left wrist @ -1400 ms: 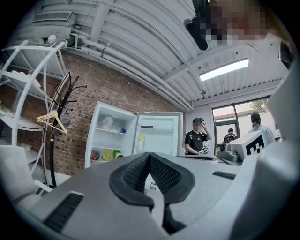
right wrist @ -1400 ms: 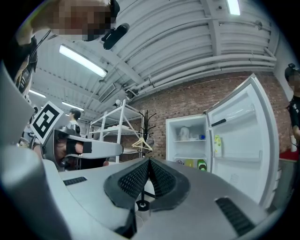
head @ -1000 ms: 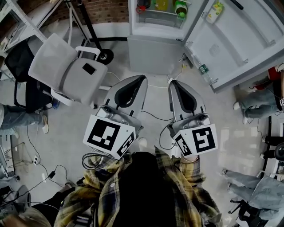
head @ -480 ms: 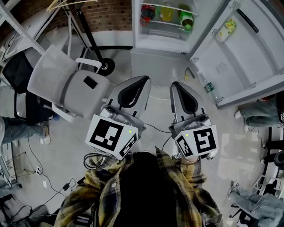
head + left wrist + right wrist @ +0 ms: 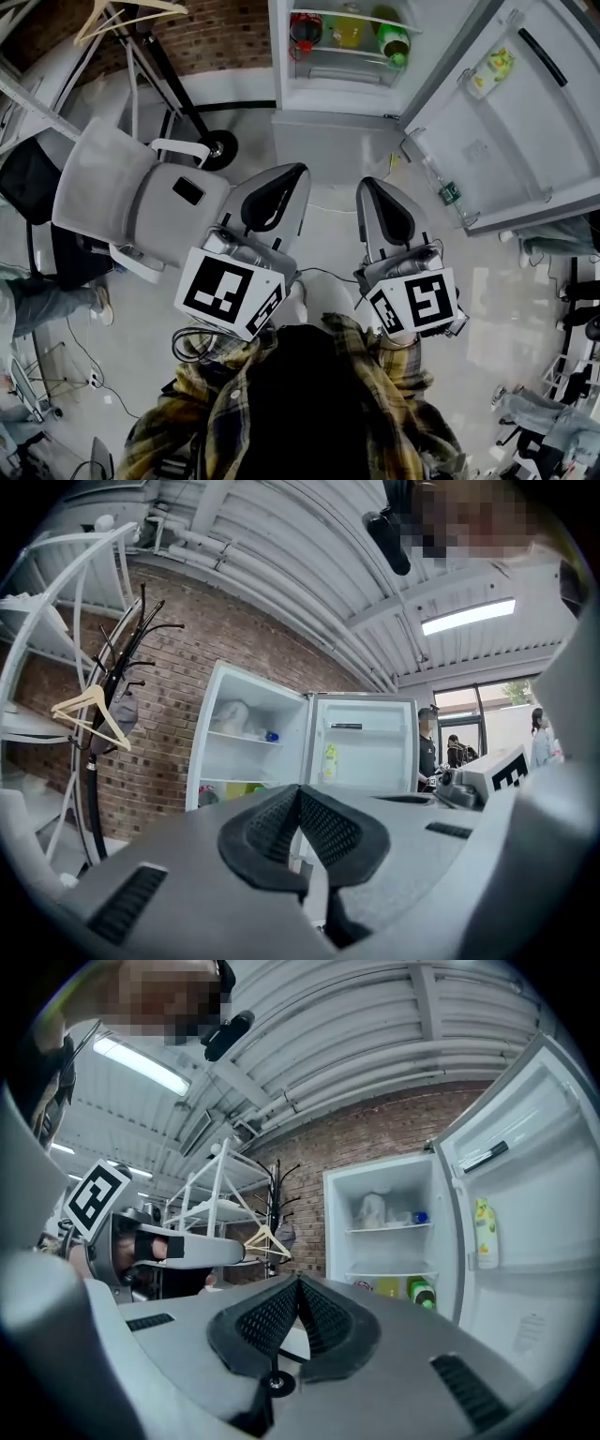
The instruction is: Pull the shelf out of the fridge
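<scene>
The shelf (image 5: 392,1228) sits inside the fridge (image 5: 333,127) at 12 o'clock, untouched, with bottles (image 5: 347,28) on a lower level. Over the last second the open cabinet has slid further into the head view, so more of the inside shows now. Looks like the approach is on, no pulling yet. The left gripper (image 5: 292,178) and right gripper (image 5: 370,192) are both pinched fully closed on nothing, well short of the fridge. The door (image 5: 506,112) swings off to 2 o'clock. Can't tell which shelf is meant, and the cabinet's top is cut off in the head view.

Yellow plaid shirt (image 5: 216,398), grey left gripper (image 5: 304,169), right gripper (image 5: 362,182) — black-white marker cubes (image 5: 230,292)
</scene>
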